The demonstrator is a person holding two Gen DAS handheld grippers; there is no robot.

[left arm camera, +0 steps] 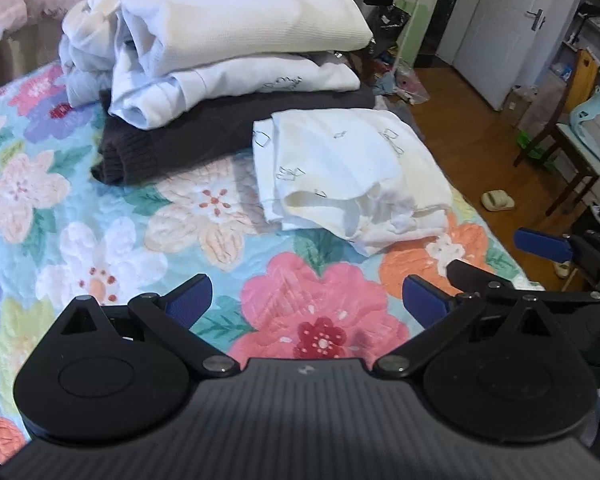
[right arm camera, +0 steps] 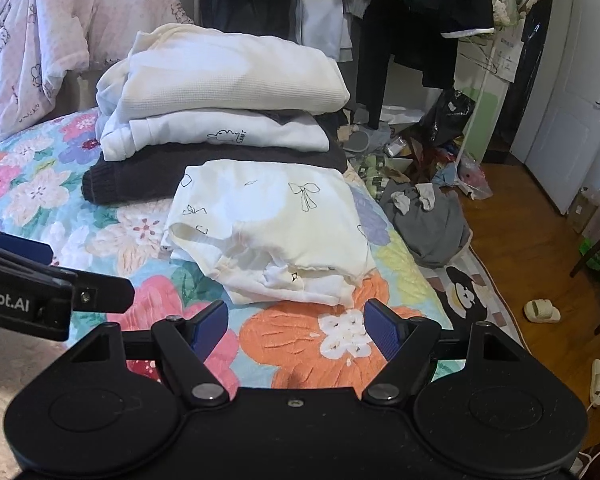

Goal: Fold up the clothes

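Note:
A folded cream garment with small bow prints point(left arm camera: 352, 172) point(right arm camera: 272, 224) lies on the floral bedspread point(left arm camera: 100, 208) point(right arm camera: 300, 344), near the bed's right edge. Behind it rises a stack of folded clothes point(left arm camera: 228, 52) point(right arm camera: 228, 104): white tops over a dark brown knit point(left arm camera: 188, 140) point(right arm camera: 148, 176). My left gripper point(left arm camera: 308, 300) hovers open above the quilt, short of the cream garment, nothing between its blue pads. My right gripper point(right arm camera: 296, 328) is open too, just in front of that garment's near edge. In the left wrist view the right gripper's fingers point(left arm camera: 540, 246) show at the right.
A pink quilted blanket point(right arm camera: 60, 32) is heaped at the bed's head. Hanging clothes point(right arm camera: 420, 20) and floor clutter point(right arm camera: 428, 216) lie beyond the bed's right side. A wooden chair point(left arm camera: 560, 128), slippers point(right arm camera: 542, 311) and a white door point(right arm camera: 580, 100) stand on the wood floor.

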